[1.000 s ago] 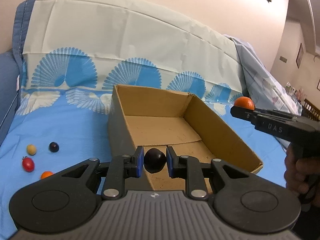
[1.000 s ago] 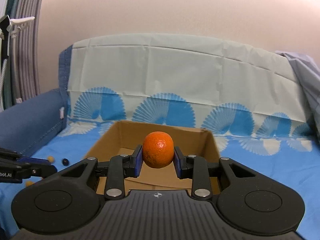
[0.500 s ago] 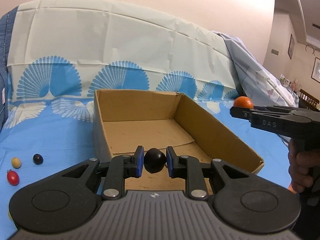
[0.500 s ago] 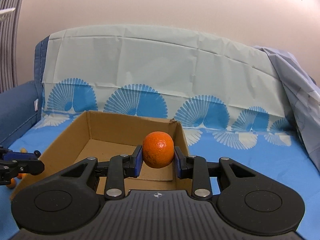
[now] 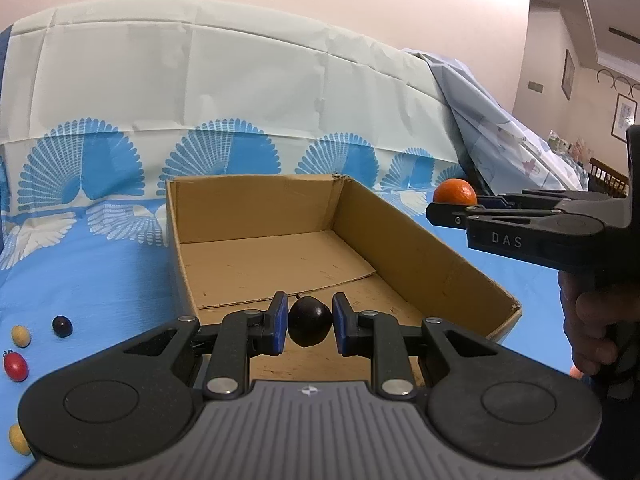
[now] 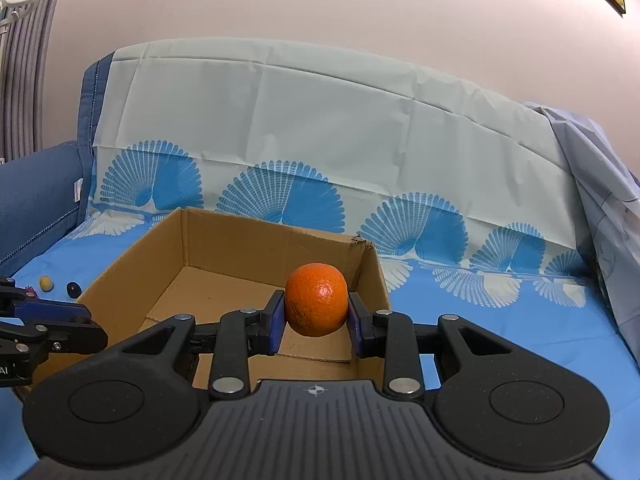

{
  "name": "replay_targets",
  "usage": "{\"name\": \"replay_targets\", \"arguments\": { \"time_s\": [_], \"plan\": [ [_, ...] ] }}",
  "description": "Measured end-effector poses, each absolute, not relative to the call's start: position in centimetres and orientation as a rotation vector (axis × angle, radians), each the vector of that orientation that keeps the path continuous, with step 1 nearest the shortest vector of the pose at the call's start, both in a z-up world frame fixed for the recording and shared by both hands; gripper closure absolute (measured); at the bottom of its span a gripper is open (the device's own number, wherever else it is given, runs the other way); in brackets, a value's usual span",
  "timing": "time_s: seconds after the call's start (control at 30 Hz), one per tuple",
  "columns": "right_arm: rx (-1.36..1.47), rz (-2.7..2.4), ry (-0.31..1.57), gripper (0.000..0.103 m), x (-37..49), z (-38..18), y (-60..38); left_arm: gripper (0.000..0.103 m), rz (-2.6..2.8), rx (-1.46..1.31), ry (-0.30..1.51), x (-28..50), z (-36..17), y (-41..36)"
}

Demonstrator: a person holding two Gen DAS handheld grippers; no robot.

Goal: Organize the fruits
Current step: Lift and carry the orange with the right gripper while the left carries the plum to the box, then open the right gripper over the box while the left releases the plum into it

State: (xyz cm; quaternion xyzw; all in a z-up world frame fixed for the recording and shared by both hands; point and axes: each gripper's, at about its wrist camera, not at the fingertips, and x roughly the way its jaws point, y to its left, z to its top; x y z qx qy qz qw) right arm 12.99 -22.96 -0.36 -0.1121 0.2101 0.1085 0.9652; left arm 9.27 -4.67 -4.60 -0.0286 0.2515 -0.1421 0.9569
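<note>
Over the box [image 5: 420,248], tools gripping plum [image 5: 309,321], orange [image 6: 316,299].

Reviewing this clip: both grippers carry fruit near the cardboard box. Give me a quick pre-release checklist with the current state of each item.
1. Left gripper clamped on the dark plum: ok.
2. Right gripper clamped on the orange: ok.
3. Cardboard box open, floor bare: ok.
4. Plum over the box's near end: ok.
5. Orange over the box interior: cannot tell; the left wrist view shows it about at the right wall.
6. Loose fruits left on the blue sheet, such as the red one: not ok, still outside.
</note>
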Motion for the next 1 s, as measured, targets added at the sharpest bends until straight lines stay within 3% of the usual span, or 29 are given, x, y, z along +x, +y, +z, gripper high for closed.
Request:
{"name": "replay_targets", "arguments": {
  "time_s": [1.0],
  "plan": [
    [-0.261, 0.237, 0.433, 0.07, 12.95, -0.71, -22.05, 0.077, -0.304, -0.025, 0.517, 9.31, -4.97, -5.73]
  ]
}}
